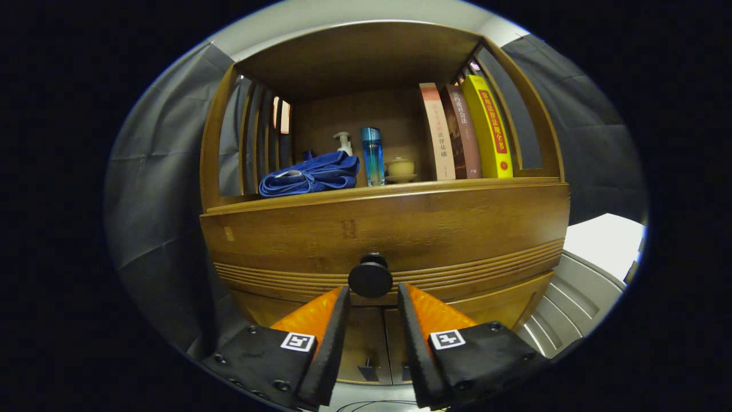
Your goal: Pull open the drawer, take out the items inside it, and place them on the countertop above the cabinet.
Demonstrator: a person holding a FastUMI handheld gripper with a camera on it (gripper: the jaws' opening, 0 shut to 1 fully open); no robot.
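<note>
Wooden cabinet takes up most of the gripper view; open shelf on top w/ slatted sides. Its top ledge is the worktop where items must end up, and it's already crowded: folded blue cloth at the left, pump bottle behind it, blue bottle and small lidded pot mid, three books upright at the right.

Below the ledge, the drawer front is flush w/ the frame, so it looks closed; contents hidden. Its long axis runs left-right across the cabinet and its face points straight back at the gripper, so the pull would be straight toward the camera. Two lower doors sit beneath.

Round dark knob sits centred low on the drawer front, stem axis pointing out at the fingers.

Gripper: fingers released, spread w/ a clear gap. Knob is just ahead of the tips, lined up w/ the gap, not yet between them and not touched.

Risks, as I judge them:
- Closing too early: tips are short of the knob, so they'd pinch air or only clip its rim and slip off on the pull.
- Pulling off-axis (up, down or sideways) could jam the drawer in its slides or drag the fingers off the knob.
- Free worktop space is tight; placing items carelessly could tip the blue bottle or knock the pot.
</note>
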